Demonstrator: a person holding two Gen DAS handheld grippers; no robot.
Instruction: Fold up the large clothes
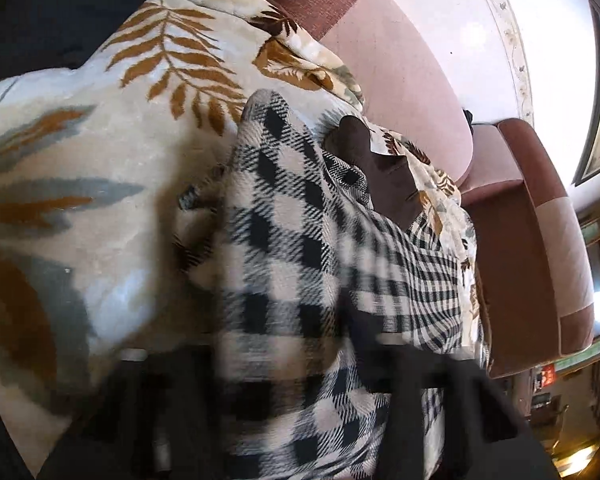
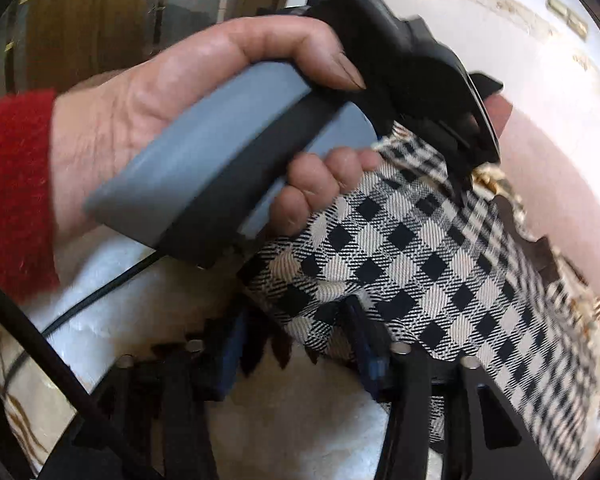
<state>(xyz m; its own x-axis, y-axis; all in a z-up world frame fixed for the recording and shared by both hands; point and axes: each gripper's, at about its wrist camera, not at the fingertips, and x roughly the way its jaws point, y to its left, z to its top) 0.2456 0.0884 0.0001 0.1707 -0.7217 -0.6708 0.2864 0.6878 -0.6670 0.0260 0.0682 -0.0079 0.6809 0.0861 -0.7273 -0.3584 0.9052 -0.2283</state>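
- Mid-fold on the sofa (image 1: 400, 80): I work a large black-and-white checked garment (image 1: 284, 240) that lies bunched over a leaf-print blanket (image 1: 112, 128) covering the seat, with a dark brown piece of cloth (image 1: 376, 168) just beyond it.
- My left tongs (image 1: 292, 360) sit low over the checked garment; cloth runs between the two dark fingers, but blur hides the tips, so I cannot tell whether they grip it.
- In the right wrist view my right tongs (image 2: 296, 344) stand apart, one finger on each side of a raised corner of the checked garment (image 2: 400, 264), not pinched on it as far as I can see.
- The same view shows my left hand (image 2: 188, 120), in a red sleeve (image 2: 12, 184), wrapped round the grey handle (image 2: 220, 168) of the other tool, just above the cloth.
- My judgement: the fold is underway but far from done. The garment is rumpled, no flat, squared layers show, and edges remain to be aligned and smoothed.
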